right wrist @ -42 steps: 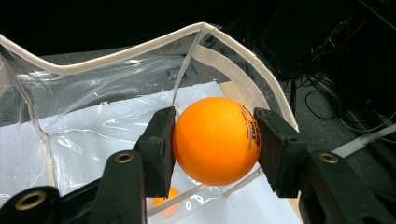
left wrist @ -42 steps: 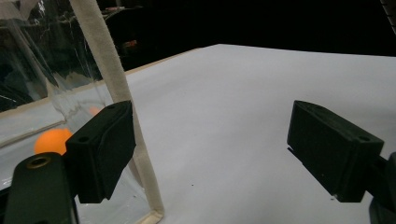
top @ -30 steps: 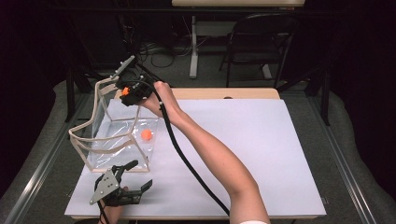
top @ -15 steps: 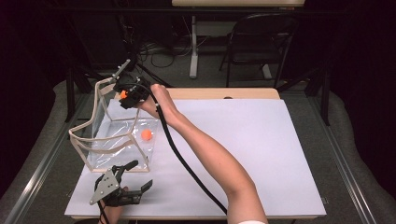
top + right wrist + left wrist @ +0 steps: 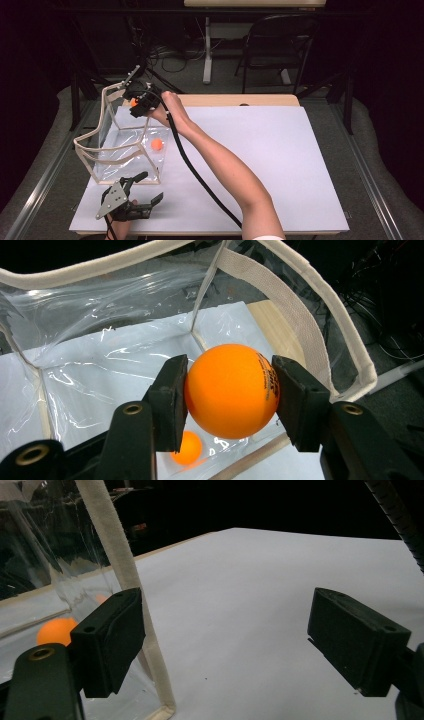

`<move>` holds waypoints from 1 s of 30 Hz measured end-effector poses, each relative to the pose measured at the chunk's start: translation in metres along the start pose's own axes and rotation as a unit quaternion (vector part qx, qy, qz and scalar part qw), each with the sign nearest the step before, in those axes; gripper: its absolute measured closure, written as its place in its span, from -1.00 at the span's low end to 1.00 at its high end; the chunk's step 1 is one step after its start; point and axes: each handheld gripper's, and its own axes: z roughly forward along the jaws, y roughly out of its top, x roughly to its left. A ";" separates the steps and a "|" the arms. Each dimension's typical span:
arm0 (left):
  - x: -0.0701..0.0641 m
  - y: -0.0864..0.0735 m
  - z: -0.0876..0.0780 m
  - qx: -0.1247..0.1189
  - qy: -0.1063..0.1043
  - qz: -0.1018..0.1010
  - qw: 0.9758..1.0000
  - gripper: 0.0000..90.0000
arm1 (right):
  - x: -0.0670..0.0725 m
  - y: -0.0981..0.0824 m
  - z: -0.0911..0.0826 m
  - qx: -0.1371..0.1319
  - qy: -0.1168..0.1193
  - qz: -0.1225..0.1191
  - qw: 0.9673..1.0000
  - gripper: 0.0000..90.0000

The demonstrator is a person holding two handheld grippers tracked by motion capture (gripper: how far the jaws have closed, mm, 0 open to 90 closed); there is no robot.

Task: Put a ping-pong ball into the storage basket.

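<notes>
right gripper [image 5: 230, 390]: jaws clamped on an orange ping-pong ball [image 5: 231, 390], held above the open top of the clear plastic bag [image 5: 107, 127] | second orange ball [image 5: 157, 144]: on the bag's floor | left gripper [image 5: 145, 187]: jaws wide apart, holding nothing, near front corner of bag | white table [image 5: 280, 150]

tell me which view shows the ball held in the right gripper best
The right gripper view: the held orange ball sits large and sharp between the right gripper pads, above the clear bag. In the high view it is just a small orange sliver by that gripper. The left gripper view shows a different ball, lying inside the bag.
</notes>
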 end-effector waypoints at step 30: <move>0.000 0.000 0.000 -0.001 -0.001 -0.001 1.000 -0.65 | -0.002 -0.003 0.007 0.013 0.000 0.010 1.000 -0.24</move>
